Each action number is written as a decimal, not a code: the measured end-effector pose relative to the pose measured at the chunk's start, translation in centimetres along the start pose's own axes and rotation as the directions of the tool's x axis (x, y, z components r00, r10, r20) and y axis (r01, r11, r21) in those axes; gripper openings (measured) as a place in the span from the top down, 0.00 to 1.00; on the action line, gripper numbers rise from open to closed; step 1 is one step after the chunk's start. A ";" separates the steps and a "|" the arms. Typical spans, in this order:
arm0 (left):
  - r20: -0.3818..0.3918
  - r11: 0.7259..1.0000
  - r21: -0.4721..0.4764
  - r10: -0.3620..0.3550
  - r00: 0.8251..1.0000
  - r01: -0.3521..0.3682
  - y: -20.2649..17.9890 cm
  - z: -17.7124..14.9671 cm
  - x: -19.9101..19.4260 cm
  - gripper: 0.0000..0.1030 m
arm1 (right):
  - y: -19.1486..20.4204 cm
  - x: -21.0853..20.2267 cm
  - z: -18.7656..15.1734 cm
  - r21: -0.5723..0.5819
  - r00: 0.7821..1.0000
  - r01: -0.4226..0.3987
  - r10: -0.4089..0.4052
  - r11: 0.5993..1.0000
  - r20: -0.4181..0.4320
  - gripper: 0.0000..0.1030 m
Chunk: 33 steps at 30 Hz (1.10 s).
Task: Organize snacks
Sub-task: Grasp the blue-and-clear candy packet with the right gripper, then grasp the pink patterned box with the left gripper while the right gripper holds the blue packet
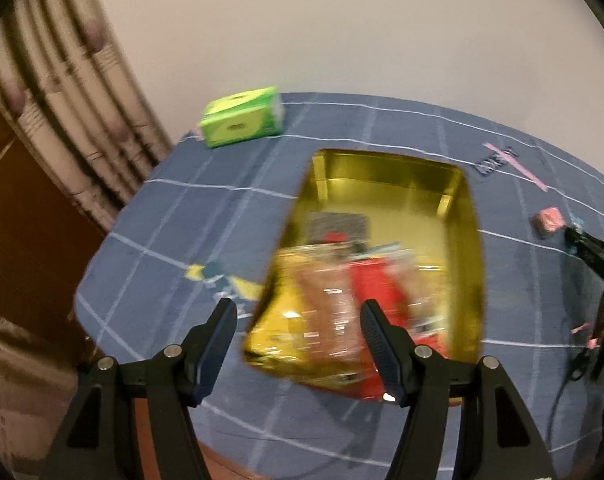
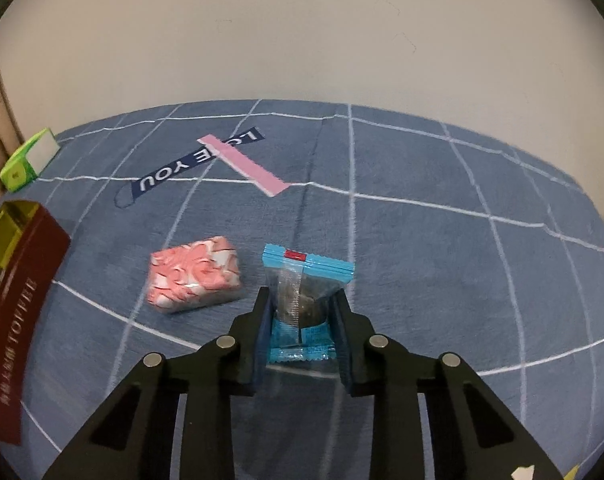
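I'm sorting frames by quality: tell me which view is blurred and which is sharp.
Left wrist view: motion-smeared, the snack packets in the gold tin unreadable, the green tissue pack soft. Right wrist view: sharp, the blue-edged snack packet crisp between the right gripper pads, slight glare on the pink packet. Both bend the table's edges.

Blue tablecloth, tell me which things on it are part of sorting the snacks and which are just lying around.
Part of the job:
- blue-wrapped snack, between the right gripper pads
- pink-and-white snack pack
- toffee tin, gold inside, snack packets already in it
- left gripper, open above the tin

Just lying about:
- green tissue pack
- pink strip
- "LOVE YOU" label
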<state>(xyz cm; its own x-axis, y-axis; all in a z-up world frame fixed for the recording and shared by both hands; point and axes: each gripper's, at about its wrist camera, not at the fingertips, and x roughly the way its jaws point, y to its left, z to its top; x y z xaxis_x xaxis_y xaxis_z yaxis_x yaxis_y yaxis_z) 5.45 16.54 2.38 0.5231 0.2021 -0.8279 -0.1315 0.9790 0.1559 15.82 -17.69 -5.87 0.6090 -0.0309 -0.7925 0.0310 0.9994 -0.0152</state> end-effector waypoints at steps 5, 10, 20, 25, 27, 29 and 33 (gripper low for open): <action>-0.002 0.995 0.066 -0.073 0.997 0.073 -5.8 1.5 0.1 0.36 | -3.7 -0.3 -0.3 0.035 1.000 0.017 -0.017 0.999 0.004 0.75; -0.014 0.982 0.123 -0.141 0.990 0.142 -11.4 2.6 0.7 0.36 | -7.6 -0.7 -0.7 0.061 0.998 0.062 -0.063 0.996 0.005 0.75; -0.066 0.949 0.186 -0.245 0.967 0.253 -20.2 4.2 3.0 0.36 | -10.9 -0.9 -1.7 0.062 0.996 0.085 -0.086 0.994 0.010 0.76; -0.102 0.935 0.140 -0.313 0.944 0.325 -22.7 5.5 4.0 0.36 | -10.8 -0.7 -1.6 0.069 0.997 0.073 -0.074 0.995 0.010 0.76; -0.117 0.930 0.113 -0.337 0.934 0.350 -23.2 6.1 4.4 0.36 | -11.1 -0.7 -1.6 0.077 0.998 0.063 -0.064 0.995 0.009 0.75; -0.134 0.923 0.086 -0.363 0.922 0.376 -23.9 6.7 5.0 0.36 | -11.2 -0.9 -1.7 0.082 0.998 0.056 -0.057 0.995 0.010 0.75; -0.167 0.910 0.061 -0.395 0.904 0.409 -25.7 7.6 6.1 0.36 | -11.1 -1.0 -1.8 0.079 0.998 0.060 -0.061 0.995 0.010 0.75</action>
<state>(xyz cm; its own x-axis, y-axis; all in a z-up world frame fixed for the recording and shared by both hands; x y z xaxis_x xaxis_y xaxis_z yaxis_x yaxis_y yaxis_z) 18.41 -7.14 -2.62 0.3840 -0.2084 -0.8995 0.1460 0.9756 -0.1637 13.47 -28.76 -5.97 0.6139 -0.0922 -0.7840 0.1298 0.9914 -0.0150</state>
